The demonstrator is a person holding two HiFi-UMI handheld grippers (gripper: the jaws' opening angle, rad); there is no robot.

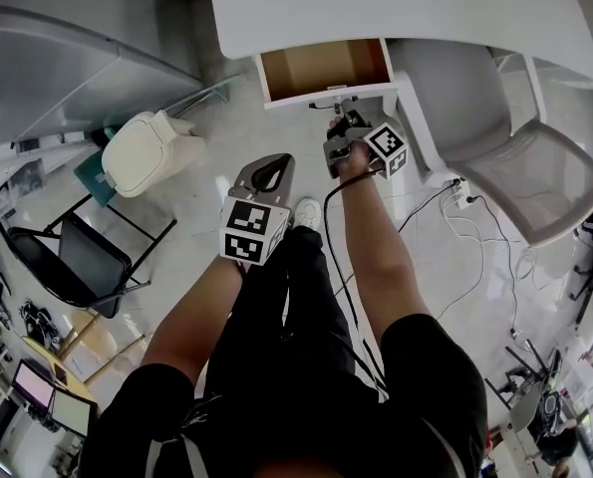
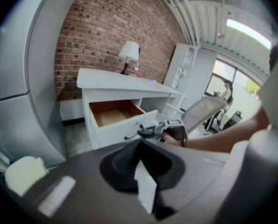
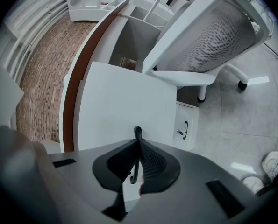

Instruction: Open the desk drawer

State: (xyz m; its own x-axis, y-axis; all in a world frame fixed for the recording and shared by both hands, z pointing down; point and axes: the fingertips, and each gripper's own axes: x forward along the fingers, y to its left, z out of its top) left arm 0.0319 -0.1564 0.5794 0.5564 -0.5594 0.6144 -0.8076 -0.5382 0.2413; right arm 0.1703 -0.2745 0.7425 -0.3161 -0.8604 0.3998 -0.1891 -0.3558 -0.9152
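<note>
Right gripper (image 1: 342,118) pinches the handle (image 3: 138,132) of the drawer (image 1: 306,95), open toward the person

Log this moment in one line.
drawer: open | right gripper: shut on handle | left gripper: shut, empty

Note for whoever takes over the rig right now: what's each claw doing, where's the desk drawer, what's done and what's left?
Grippers: the right claw is shut on the black drawer handle. The left claw is shut on nothing and held low, away from the desk.
Things: the drawer is pulled well out from under the desktop. Its brown inside shows and looks empty. The office chair stands to its right.
Done: the drawer is open.
Left: probably only to release the handle and back the right claw off, or to pull a little further if a full opening is wanted.
</note>
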